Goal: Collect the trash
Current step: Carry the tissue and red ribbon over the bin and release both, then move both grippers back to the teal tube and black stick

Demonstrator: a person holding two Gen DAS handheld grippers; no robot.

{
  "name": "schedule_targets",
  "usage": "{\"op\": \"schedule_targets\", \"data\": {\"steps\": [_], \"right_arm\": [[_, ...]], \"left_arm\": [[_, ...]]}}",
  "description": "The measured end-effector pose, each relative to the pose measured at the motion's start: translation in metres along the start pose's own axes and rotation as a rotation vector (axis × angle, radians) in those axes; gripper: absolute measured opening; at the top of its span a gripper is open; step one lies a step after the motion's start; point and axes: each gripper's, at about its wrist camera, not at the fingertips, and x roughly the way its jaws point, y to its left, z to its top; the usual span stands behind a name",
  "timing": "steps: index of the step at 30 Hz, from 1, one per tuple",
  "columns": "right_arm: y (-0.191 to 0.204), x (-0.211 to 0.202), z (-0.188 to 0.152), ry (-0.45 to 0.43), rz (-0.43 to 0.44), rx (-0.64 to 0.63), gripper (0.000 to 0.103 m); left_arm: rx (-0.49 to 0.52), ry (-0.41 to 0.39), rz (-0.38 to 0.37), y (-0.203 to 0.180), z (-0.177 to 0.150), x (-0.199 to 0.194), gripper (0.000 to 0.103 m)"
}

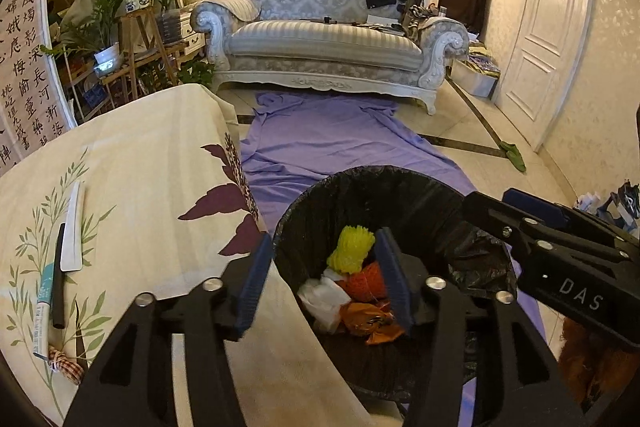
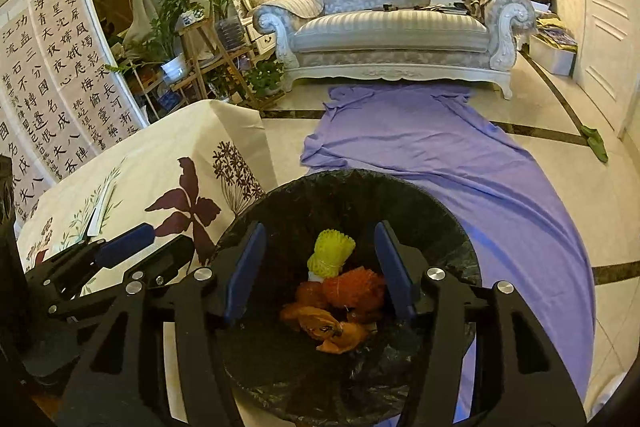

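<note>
From the left wrist view, the left gripper (image 1: 322,281) hangs over the near edge of the trash bin (image 1: 360,183), with its jaws apart and nothing between the pads. Down inside the black bag lie a yellow net (image 1: 352,249), an orange net (image 1: 366,281), white paper (image 1: 324,301) and an orange wrapper (image 1: 372,323). The right gripper (image 1: 496,205) reaches over the bin's right side. A knife (image 1: 72,231) lies on the table cloth (image 1: 152,155).

From the right wrist view, the right gripper (image 2: 320,267) hangs above the bin (image 2: 400,191), jaws apart and empty. The same trash lies below. The left gripper (image 2: 160,243) is at the left, open too.
</note>
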Motion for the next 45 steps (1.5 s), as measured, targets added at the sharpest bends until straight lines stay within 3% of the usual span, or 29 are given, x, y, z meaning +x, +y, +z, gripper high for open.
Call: {"op": "schedule_targets", "data": {"steps": [6, 10, 18, 28, 36, 45], "right_arm": [[-0.006, -0.006, 0.0, -0.013, -0.012, 0.023, 0.057], [-0.004, -0.009, -0.002, -0.012, -0.015, 0.026, 0.063], [0.017, -0.008, -0.01, 0.011, 0.023, 0.004, 0.064], [0.077, -0.004, -0.02, 0.049, 0.119, -0.072, 0.064], [0.115, 0.0, -0.021, 0.064, 0.171, -0.125, 0.064], [0.138, 0.008, -0.022, 0.085, 0.185, -0.153, 0.064]], "left_arm": [[-0.027, -0.006, 0.001, 0.004, 0.0, -0.004, 0.069], [-0.036, -0.01, 0.012, 0.013, 0.0, -0.012, 0.072], [-0.09, -0.011, 0.077, 0.045, -0.015, -0.041, 0.073], [-0.174, -0.03, 0.213, 0.108, -0.028, -0.076, 0.073], [-0.242, -0.013, 0.272, 0.15, -0.038, -0.083, 0.072], [-0.253, 0.04, 0.253, 0.17, -0.044, -0.071, 0.056]]}}
